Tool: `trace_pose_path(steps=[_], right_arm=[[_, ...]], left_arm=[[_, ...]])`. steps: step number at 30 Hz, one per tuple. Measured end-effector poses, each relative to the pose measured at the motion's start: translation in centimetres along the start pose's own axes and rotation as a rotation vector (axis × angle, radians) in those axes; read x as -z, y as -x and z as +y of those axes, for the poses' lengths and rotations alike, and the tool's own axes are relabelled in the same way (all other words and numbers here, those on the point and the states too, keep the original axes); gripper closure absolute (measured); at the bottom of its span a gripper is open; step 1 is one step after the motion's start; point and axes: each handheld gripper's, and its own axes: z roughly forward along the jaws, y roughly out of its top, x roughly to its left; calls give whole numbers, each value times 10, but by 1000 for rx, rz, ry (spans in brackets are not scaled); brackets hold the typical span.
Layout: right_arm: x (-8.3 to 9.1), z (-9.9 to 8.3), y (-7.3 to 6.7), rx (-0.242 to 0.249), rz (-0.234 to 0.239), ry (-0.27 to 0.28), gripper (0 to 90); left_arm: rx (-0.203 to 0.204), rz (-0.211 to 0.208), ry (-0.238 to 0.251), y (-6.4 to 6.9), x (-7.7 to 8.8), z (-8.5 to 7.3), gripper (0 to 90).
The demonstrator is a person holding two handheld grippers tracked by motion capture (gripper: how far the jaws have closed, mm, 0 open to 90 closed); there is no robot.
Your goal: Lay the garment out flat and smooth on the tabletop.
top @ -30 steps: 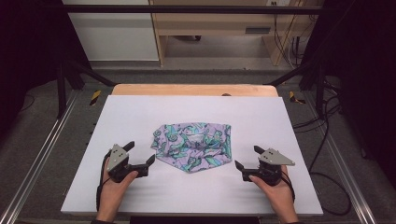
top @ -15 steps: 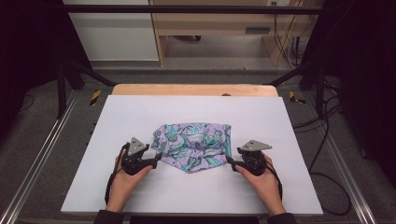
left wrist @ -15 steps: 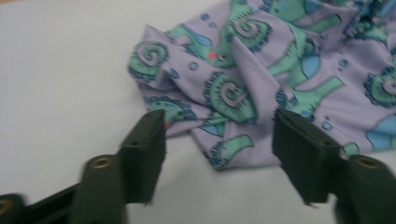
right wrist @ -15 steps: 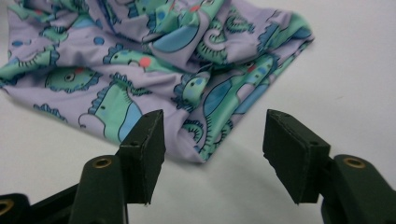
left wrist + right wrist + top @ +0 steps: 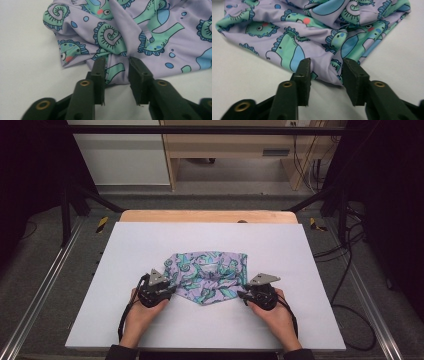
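A crumpled piece of lilac printed fabric (image 5: 207,277), with green and blue cartoon creatures on it, lies in the middle of the white table (image 5: 150,240). The left gripper (image 5: 167,291) stands at the near left edge of the fabric and the right gripper (image 5: 243,295) at its near right edge, each one held in a hand of the person.

In the left gripper view the fabric (image 5: 140,32) reaches in between the two black jaws, which have just been closing. A gap is visible on both sides of the hem, so the pads do not press it yet. In the right gripper view it is the same: the fabric (image 5: 312,30) edge sits between the half-closed jaws, which have also just been closing, and nothing is clamped.

I judge that the step in hand is the grasp of the two near edges. The next move asks to close both grippers fully on the hem, with only the wanted layer inside, and then to lift or pull evenly, so the cloth spreads and does not slip out on one side.
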Motion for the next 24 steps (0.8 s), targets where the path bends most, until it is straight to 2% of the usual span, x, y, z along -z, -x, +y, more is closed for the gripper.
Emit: trace_pose_path(steps=[1,5,8,19,23,24], right_arm=[[0,0,-1,11,-3,-2,701],[0,0,-2,32,-10,4,808],[1,0,-3,42,-6,8,835],[12,-7,-1,17,49,30,855],[24,-16,-6,24,63,33,855],[32,-22,-8,13,70,36,856]], left_arm=[[2,0,2,0,0,0,740],[-21,-5,6,3,0,-1,835],[-18,-6,9,3,0,-1,862],[-13,-45,4,6,9,-6,886],[-13,-74,11,13,17,-9,886],[-10,-88,12,16,19,-11,886]])
